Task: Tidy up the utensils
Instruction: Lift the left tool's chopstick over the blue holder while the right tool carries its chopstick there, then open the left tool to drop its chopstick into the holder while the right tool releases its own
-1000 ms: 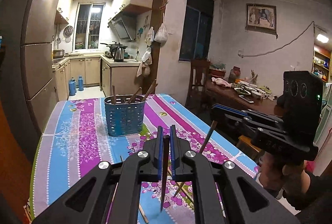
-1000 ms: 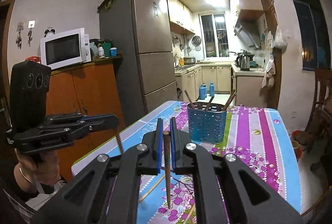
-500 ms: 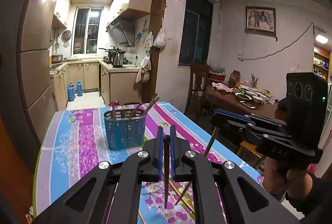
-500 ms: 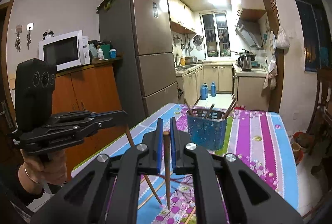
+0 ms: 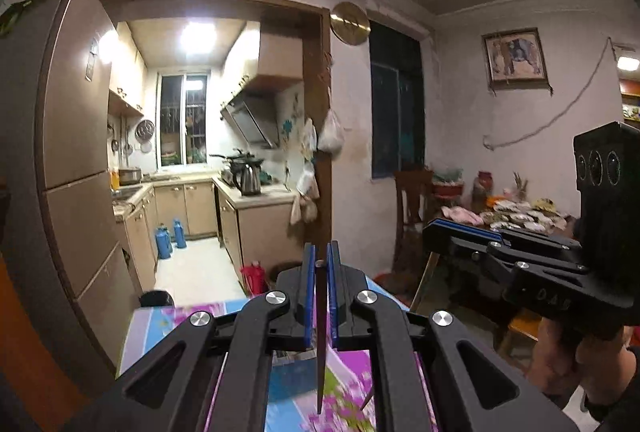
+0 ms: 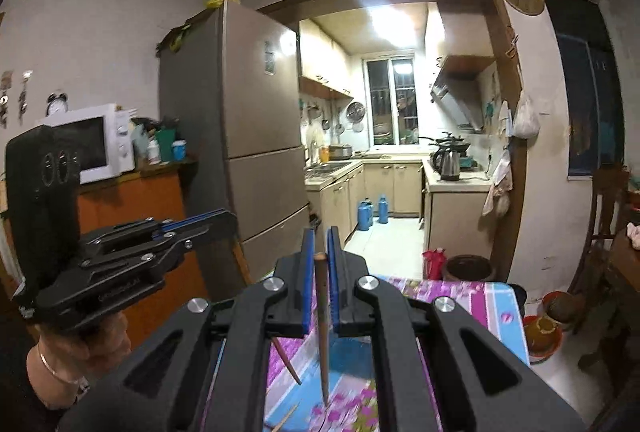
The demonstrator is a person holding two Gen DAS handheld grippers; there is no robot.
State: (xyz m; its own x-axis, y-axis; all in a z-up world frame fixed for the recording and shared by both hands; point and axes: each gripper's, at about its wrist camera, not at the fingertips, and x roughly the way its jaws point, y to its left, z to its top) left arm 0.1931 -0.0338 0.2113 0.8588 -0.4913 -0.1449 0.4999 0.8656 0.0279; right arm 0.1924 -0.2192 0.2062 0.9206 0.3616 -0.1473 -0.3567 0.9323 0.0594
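My left gripper (image 5: 320, 264) is shut on a dark brown chopstick (image 5: 321, 344) that hangs point down between its blue pads. My right gripper (image 6: 320, 252) is shut on a second brown chopstick (image 6: 322, 328), also point down. Both are raised above the flowered tablecloth (image 5: 352, 392), also seen in the right wrist view (image 6: 460, 300). The right gripper shows in the left wrist view (image 5: 436, 228), and the left gripper in the right wrist view (image 6: 224, 218). The blue utensil basket is hidden behind the gripper bodies; a blue patch (image 6: 352, 356) shows below.
More chopsticks lie on the cloth (image 6: 286, 418). A fridge (image 6: 260, 152) stands to the left, the kitchen doorway behind the table. A wooden chair (image 5: 412, 208) and a cluttered side table (image 5: 520, 216) are at the right. A red thermos (image 6: 434, 264) stands on the floor.
Both grippers have risen and tilted up with their chopsticks. The blue basket has dropped out of sight behind the gripper bodies, and more of the room and ceiling shows.
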